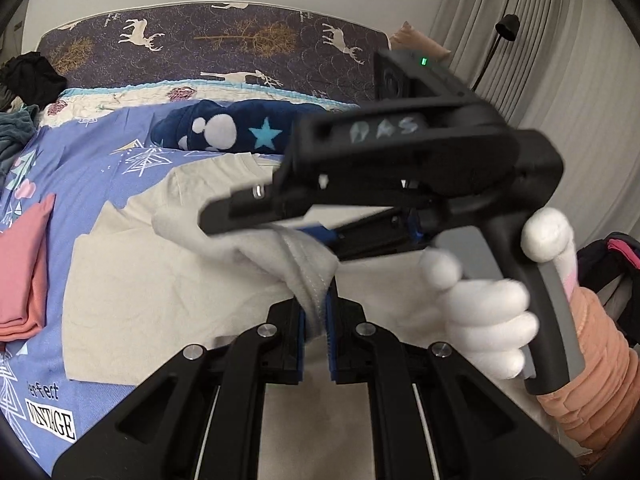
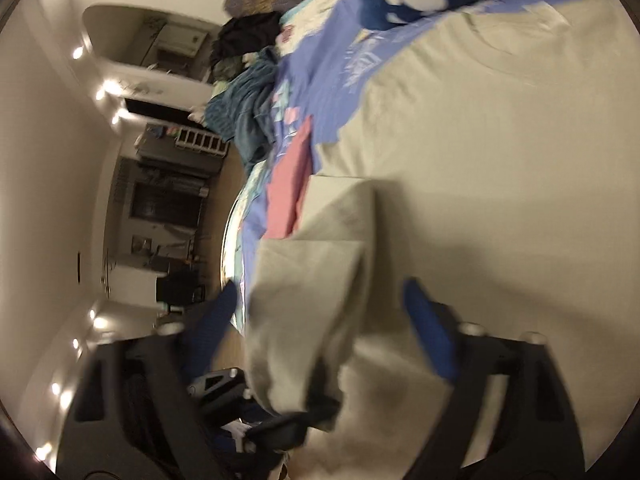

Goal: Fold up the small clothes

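A home bedroom: patterned bedspread [image 1: 92, 168], deer-print headboard [image 1: 224, 44], pleated curtains [image 1: 560, 60].

Two grippers [image 1: 316, 332] [image 2: 320, 344]; one beige garment [image 1: 160, 280]; one folded pink garment [image 1: 24, 272]; perhaps two clothes heaps [image 1: 28, 76].

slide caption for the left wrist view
Left gripper clamps a bunched beige shirt edge over the bed while the right gripper reaches in.

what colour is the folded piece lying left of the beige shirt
Pink folded garment, clearest in the left wrist view.
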Demonstrator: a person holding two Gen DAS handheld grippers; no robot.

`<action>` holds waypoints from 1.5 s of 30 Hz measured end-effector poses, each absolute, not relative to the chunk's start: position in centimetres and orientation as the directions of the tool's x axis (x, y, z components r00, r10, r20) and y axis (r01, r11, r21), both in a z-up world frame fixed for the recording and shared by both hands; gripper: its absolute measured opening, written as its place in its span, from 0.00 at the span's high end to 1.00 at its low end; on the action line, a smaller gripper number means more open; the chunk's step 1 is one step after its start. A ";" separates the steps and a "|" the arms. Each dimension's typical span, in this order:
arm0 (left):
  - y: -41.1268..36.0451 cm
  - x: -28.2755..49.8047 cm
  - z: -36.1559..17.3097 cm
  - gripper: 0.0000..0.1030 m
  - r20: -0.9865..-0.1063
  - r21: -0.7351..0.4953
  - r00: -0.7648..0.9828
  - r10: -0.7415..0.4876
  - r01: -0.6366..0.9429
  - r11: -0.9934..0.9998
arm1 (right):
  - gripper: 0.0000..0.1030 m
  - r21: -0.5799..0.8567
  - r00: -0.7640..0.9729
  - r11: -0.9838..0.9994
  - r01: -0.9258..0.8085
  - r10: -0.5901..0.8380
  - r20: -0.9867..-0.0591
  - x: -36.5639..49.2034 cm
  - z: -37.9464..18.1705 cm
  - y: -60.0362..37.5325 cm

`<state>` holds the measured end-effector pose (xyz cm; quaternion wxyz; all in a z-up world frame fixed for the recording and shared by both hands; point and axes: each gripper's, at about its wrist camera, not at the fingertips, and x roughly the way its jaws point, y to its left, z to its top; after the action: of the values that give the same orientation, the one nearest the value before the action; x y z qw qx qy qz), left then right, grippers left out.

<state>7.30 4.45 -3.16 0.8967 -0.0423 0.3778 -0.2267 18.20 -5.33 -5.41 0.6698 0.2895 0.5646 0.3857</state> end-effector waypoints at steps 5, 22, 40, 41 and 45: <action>3.5 8.6 -1.8 0.89 -0.633 -0.236 0.642 -0.433 0.372 0.898 | 0.90 0.721 0.253 0.611 -0.327 0.792 -0.556 17.3 -0.2 -7.4; 9.7 6.9 -6.9 0.38 -0.715 -0.110 0.677 -0.175 0.138 0.984 | 0.56 0.639 0.367 0.769 -0.019 0.599 -0.711 17.4 -8.2 -24.6; 18.9 5.5 -10.5 0.38 -0.781 -0.063 0.623 0.039 -0.141 0.988 | 0.94 0.565 0.375 0.768 -0.302 0.640 -0.671 15.4 -7.2 -12.6; 18.6 5.8 -10.6 0.38 -0.783 -0.064 0.621 0.036 -0.138 0.988 | 0.94 0.575 0.405 0.760 -0.303 0.649 -0.644 15.2 -6.0 -13.2; 17.5 6.6 -10.4 0.38 -0.777 -0.090 0.629 -0.005 -0.104 0.990 | 0.94 0.614 0.502 0.729 -0.304 0.670 -0.547 14.7 -1.1 -16.4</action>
<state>6.56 17.46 -10.42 0.9002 -0.0633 0.4299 0.0275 14.66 -16.37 -1.07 0.8367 0.2259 0.4053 0.2908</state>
